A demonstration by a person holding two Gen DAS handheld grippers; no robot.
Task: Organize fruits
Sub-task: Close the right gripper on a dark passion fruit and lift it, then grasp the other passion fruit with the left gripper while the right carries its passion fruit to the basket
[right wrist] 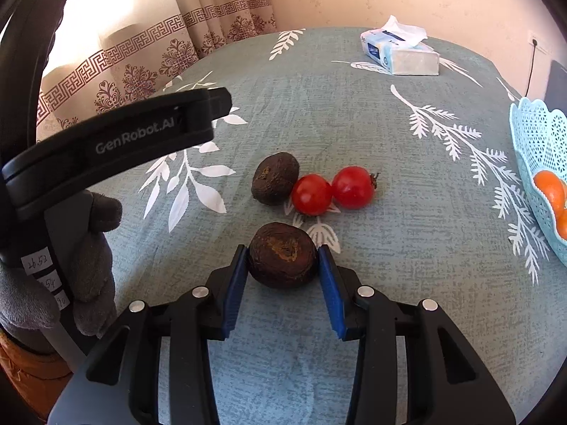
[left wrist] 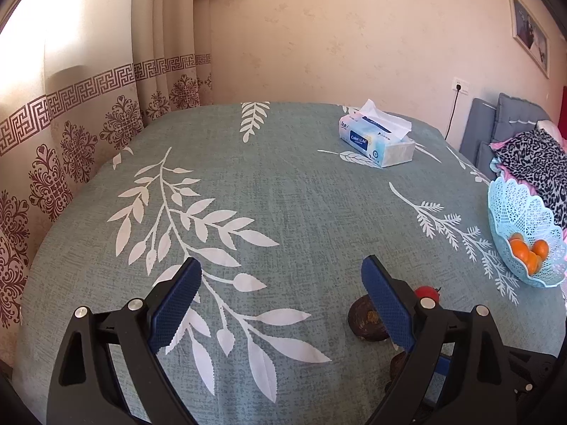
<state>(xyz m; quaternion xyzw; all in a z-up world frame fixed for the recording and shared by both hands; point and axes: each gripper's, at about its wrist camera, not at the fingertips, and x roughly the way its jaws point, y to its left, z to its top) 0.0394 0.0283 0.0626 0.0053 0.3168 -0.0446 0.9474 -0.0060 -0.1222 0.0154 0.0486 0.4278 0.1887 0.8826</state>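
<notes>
In the right wrist view my right gripper (right wrist: 282,253) is shut on a dark brown wrinkled fruit (right wrist: 282,255), its blue pads touching both sides, at the tablecloth. Beyond it lie a second brown fruit (right wrist: 275,178) and two red tomatoes (right wrist: 312,194) (right wrist: 353,187) touching in a row. A light blue lattice basket (right wrist: 535,134) with oranges (right wrist: 550,187) stands at the right edge. In the left wrist view my left gripper (left wrist: 281,276) is open and empty above the cloth. A brown fruit (left wrist: 361,322) and a tomato (left wrist: 427,292) show partly behind its right finger. The basket (left wrist: 521,212) holds oranges (left wrist: 529,253).
A tissue box (left wrist: 377,141) sits at the far side of the table, also in the right wrist view (right wrist: 400,53). Curtains hang at the left. A bed with a leopard-print cloth (left wrist: 535,163) lies beyond the right table edge. The other gripper's body (right wrist: 117,141) fills the left of the right wrist view.
</notes>
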